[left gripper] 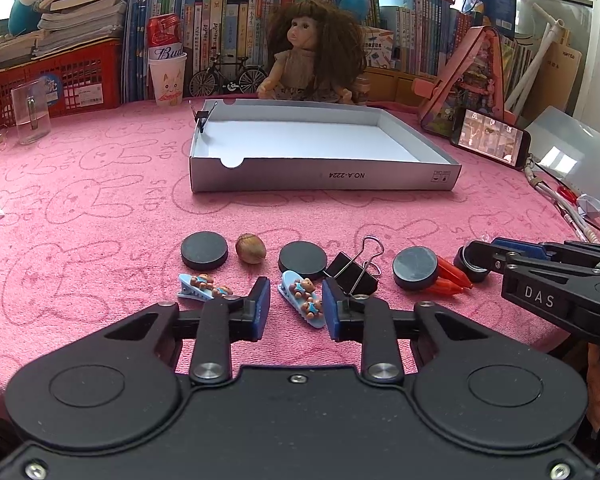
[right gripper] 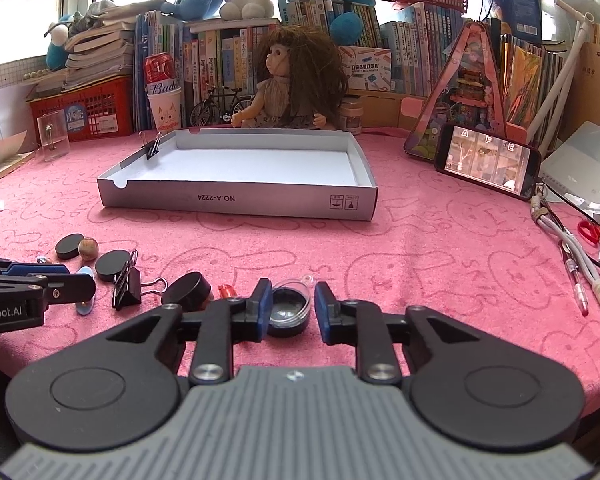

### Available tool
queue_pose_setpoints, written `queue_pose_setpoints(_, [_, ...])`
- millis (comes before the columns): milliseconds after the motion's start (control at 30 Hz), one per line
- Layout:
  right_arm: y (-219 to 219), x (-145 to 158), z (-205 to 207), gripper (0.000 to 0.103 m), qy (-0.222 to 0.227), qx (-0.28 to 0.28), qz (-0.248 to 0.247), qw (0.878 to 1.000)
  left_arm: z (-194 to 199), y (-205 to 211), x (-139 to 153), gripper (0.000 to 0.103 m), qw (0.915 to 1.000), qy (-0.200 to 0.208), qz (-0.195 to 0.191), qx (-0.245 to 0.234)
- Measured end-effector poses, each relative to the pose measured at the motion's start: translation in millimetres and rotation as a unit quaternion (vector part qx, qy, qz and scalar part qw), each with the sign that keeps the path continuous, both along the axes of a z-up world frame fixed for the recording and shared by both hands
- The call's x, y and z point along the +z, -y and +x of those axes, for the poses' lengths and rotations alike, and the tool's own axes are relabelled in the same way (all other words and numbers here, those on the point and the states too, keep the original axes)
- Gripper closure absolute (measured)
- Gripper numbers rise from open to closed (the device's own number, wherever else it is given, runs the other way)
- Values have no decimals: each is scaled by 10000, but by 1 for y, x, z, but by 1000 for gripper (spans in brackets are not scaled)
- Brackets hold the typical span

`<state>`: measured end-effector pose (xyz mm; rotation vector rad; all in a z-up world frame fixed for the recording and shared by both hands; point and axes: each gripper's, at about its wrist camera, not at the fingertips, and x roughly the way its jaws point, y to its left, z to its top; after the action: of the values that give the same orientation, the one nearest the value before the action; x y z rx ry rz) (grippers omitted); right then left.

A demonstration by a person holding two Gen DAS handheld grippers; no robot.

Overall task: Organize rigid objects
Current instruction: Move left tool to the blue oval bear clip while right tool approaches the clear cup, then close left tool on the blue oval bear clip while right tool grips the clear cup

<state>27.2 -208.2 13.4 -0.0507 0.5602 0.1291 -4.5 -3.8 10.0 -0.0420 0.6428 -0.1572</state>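
Observation:
My left gripper (left gripper: 296, 308) is open over the pink cloth. A blue bear hair clip (left gripper: 304, 298) lies slanted between its pads, against the right one, with a gap at the left one. Beside it are a second bear clip (left gripper: 204, 286), three black discs (left gripper: 204, 250), a hazelnut (left gripper: 251, 249), a black binder clip (left gripper: 352, 274) and an orange-red piece (left gripper: 452, 278). My right gripper (right gripper: 292, 308) is open around a small round jar (right gripper: 290, 314) with a clear lid, with a gap at its right pad. The white cardboard box (left gripper: 324, 176) stands beyond, a binder clip (left gripper: 201, 118) on its rim.
A doll (left gripper: 312, 56), books and red baskets line the back. A propped phone (right gripper: 488, 160) is at the right, with cables and a pen (right gripper: 576, 284) near the right edge. A clear glass (left gripper: 30, 110) and a paper cup (left gripper: 168, 80) stand at the back left.

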Motion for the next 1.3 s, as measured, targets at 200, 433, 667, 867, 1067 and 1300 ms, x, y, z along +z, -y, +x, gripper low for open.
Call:
queue_pose_setpoints(200, [-2, 1, -1, 49, 75, 61, -49, 9999, 0, 1, 1, 76, 10000, 48, -25, 6])
queue_pose_setpoints(433, [-8, -2, 2, 46, 53, 115, -199, 9997, -1, 2, 1, 76, 10000, 57, -4, -1])
queue_pose_setpoints(667, [-11, -5, 2, 65, 26, 208, -269, 9994, 2, 5, -2, 76, 10000, 16, 17, -27])
queue_pose_setpoints(867, [-10, -5, 2, 65, 30, 219, -256, 9994, 5, 7, -6, 76, 10000, 27, 56, -29])
queue_pose_setpoints(1067, [-6, -1, 1, 66, 98, 164, -131, 9997, 5, 5, -5, 78, 10000, 43, -4, -20])
queue_pose_setpoints(1300, [-3, 4, 0, 65, 158, 129, -58, 9998, 1, 5, 3, 78, 9998, 189, -35, -31])
